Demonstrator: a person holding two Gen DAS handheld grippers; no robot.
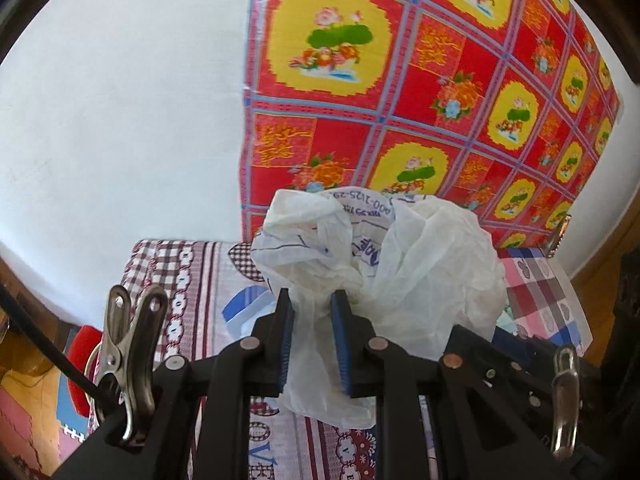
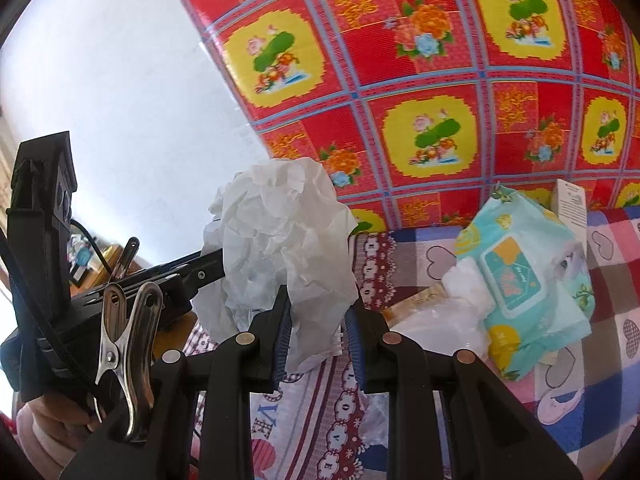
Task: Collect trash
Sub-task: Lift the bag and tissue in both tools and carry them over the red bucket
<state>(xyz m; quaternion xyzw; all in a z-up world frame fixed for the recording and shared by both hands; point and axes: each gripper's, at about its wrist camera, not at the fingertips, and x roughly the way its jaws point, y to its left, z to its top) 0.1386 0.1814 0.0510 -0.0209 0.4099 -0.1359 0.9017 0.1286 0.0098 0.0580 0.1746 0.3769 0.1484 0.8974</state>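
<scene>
- Left wrist view: the left claw [image 1: 312, 340] is clamped on a crumpled white plastic bag [image 1: 380, 264] with blue print. A thin fold of the film is pinched between the blue pads [image 1: 341, 344], and the rest balloons out above and to the right of the claw, lifted clear of the patterned bedcover [image 1: 192, 280] below. Behind the bag hangs a red and yellow flowered cloth [image 1: 400, 80].
- Right wrist view: the right claw [image 2: 320, 340] is closed on another part of the same bag [image 2: 280, 240], which rises above it; the left claw [image 2: 208, 266] reaches the bag from the left. To the right of the bag, a pack of wet wipes [image 2: 528, 280] lies on the bedcover [image 2: 624, 280], with clear plastic wrapping [image 2: 432, 328] between the two.
- Handling: the bag looks very light, soft and slippery. It should crush easily, and a thin pinch may slide free. Gathered, bunched folds near the middle seem the safest place to hold.
</scene>
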